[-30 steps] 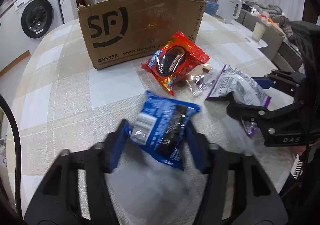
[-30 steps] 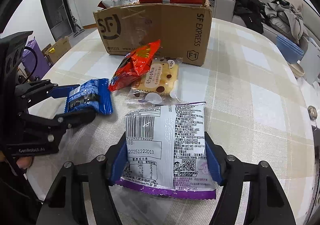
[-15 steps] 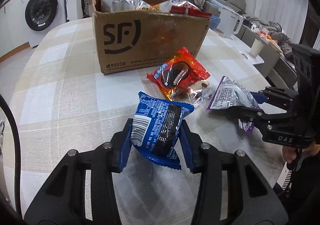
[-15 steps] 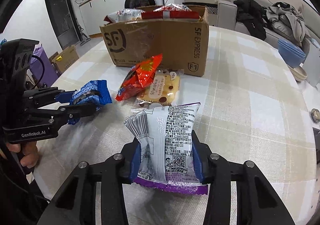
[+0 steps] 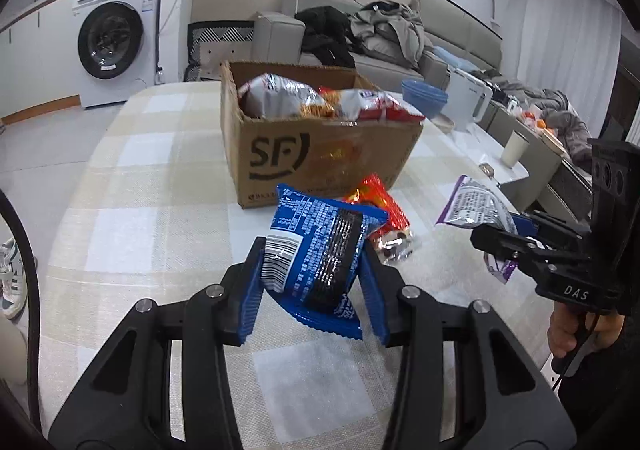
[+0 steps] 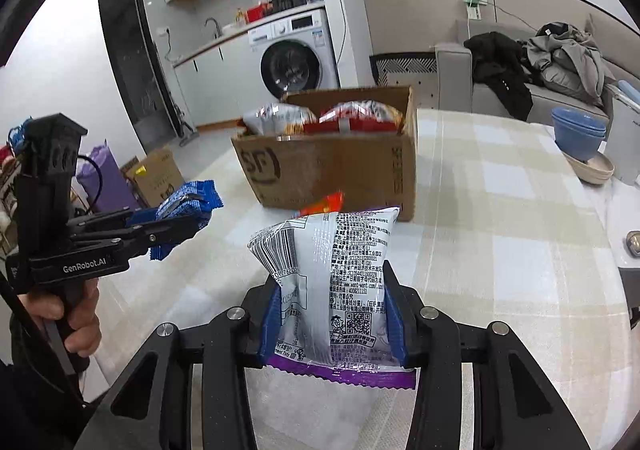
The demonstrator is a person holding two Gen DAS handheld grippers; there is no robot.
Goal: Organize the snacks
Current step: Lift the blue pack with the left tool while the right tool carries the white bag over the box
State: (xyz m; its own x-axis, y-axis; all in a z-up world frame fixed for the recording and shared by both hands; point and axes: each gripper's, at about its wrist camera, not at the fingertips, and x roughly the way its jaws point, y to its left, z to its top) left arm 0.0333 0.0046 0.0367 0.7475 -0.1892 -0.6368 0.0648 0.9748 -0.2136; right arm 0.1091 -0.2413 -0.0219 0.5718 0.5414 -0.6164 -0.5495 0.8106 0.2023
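With both packets already pinched and lifted clear of the checked beige table (image 5: 132,234), the step in hand looks like the carry to the brown cardboard shipping box (image 5: 320,157) that stands just beyond. The left tongs (image 5: 312,270) are clamped on a crinkly blue foil snack packet (image 5: 320,246), their blue pads pressing its two sides; it stands almost upright, barcode end up. The right tongs (image 6: 332,314), whose jaws have just been closing, grip a silvery plastic snack bag with a purple bottom seam (image 6: 332,278) at its lower half, so its upper half stands free above the pads.

To do this well, each packet probably needs to rise above the box's front wall before it goes forward, since that wall stands between the tongs and the opening. The box already holds silver and red snack bags (image 5: 320,101) heaped up to its rim, so the better drop spot seems to be whatever gap remains, perhaps toward the near wall. Taking the two packets in one after the other would keep the tongs from crowding each other over the narrow opening. A red foil packet (image 5: 376,205) and a clear wrapped snack (image 5: 394,246) lie on the table in front of the box, so a low pass could brush them.
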